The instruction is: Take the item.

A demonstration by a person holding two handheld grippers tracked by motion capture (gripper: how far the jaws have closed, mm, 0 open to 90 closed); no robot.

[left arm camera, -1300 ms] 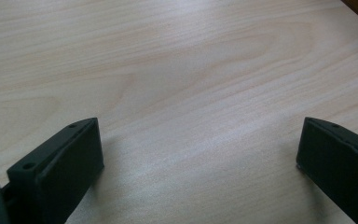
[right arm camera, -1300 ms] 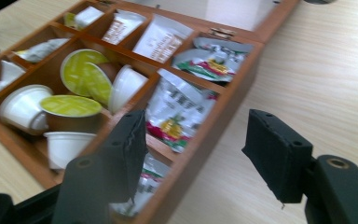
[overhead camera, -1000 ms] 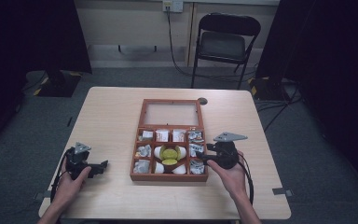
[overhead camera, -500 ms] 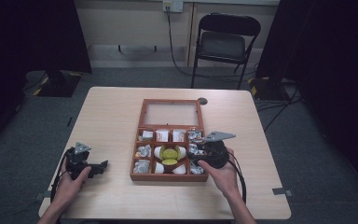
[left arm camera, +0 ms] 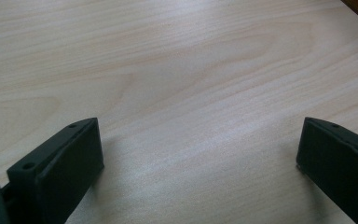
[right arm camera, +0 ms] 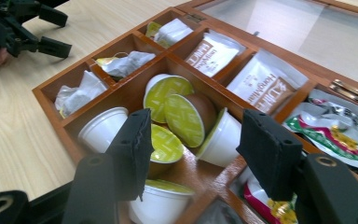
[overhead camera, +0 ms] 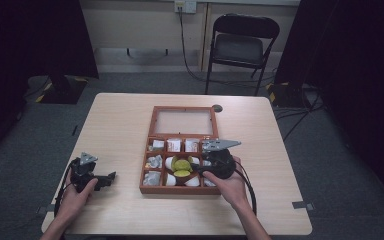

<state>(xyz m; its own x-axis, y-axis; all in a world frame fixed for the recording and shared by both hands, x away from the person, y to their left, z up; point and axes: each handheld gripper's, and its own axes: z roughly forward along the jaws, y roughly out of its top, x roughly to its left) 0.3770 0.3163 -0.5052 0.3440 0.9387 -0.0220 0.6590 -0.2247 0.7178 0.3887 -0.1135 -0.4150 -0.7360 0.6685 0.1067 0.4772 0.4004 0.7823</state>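
A reddish-brown wooden compartment box (overhead camera: 152, 149) with its glass lid open sits mid-table on the pale wooden table (overhead camera: 120, 120). The right gripper (right arm camera: 193, 135) hangs over the box's central compartment, jaws wide apart and empty, above green-lidded white coffee capsules (right arm camera: 182, 116). Well to the left, near the table's near edge, the left gripper (left arm camera: 198, 149) rests with jaws wide apart, holding nothing

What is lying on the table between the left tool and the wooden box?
Nothing: in the high view, only bare table lies between the left tool and the wooden box. The left gripper view shows plain wood too.
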